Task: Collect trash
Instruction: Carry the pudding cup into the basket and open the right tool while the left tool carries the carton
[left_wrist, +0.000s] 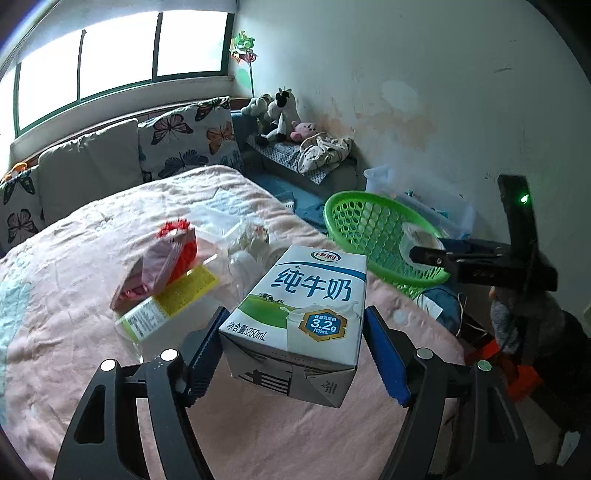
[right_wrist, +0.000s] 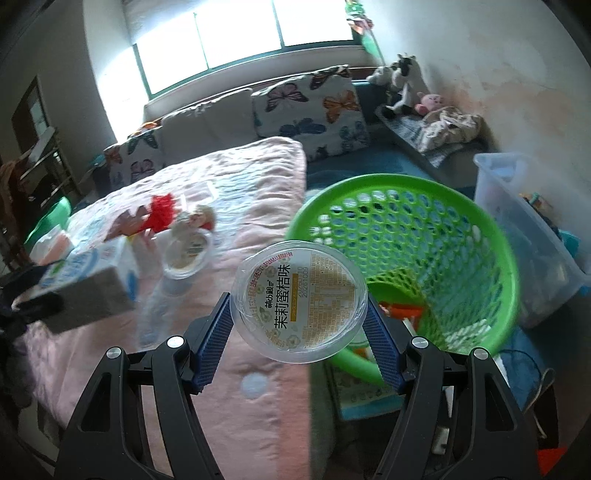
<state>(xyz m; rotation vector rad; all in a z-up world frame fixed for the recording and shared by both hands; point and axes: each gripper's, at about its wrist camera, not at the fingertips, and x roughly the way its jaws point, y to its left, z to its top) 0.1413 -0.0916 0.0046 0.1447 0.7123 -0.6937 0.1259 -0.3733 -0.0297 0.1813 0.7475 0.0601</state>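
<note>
The left gripper (left_wrist: 295, 350) is pinching a milk carton (left_wrist: 303, 310) between its blue pads, holding it above the pink bedspread (left_wrist: 74, 258). The right gripper (right_wrist: 299, 332) is clamping a clear plastic cup (right_wrist: 299, 299), with the green basket (right_wrist: 491, 236) lying at two o'clock. More wrappers (left_wrist: 162, 266) are lying at ten o'clock of the carton.

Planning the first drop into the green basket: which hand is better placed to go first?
Right, probably. The right gripper holds the clear round plastic cup at the near rim of the green perforated plastic basket. The left gripper, holding the white milk carton, is over the pink quilt, farther off.
</note>
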